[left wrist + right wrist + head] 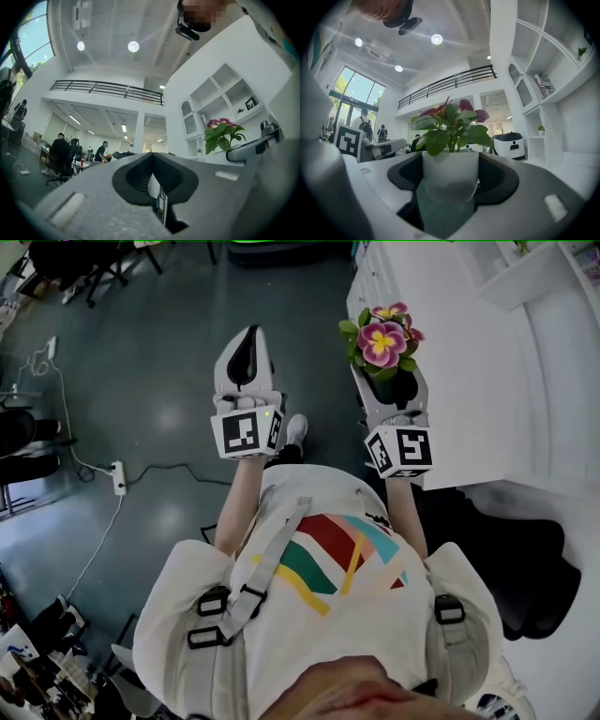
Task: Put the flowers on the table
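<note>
At the table (450, 352) edge, right tool (388, 381) pinches the potted flowers (382, 341); left tool (247, 341), pressed together, over floor (141, 381).

Flowers (382, 341) magenta-pink with yellow centres, green leaves, pot (450, 176) white, left hand-held gripper (246, 338) and right hand-held gripper (389, 381) pale grey with black jaw linings, black-and-white square-marker cubes (246, 432), bench (487, 381) white, floor (141, 352) dark grey-green, shirt (319, 615) white with red-teal-yellow stripes.

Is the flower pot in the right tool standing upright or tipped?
Upright: the white pot sits straight between the right tool jaws, and its flowers face up.
</note>
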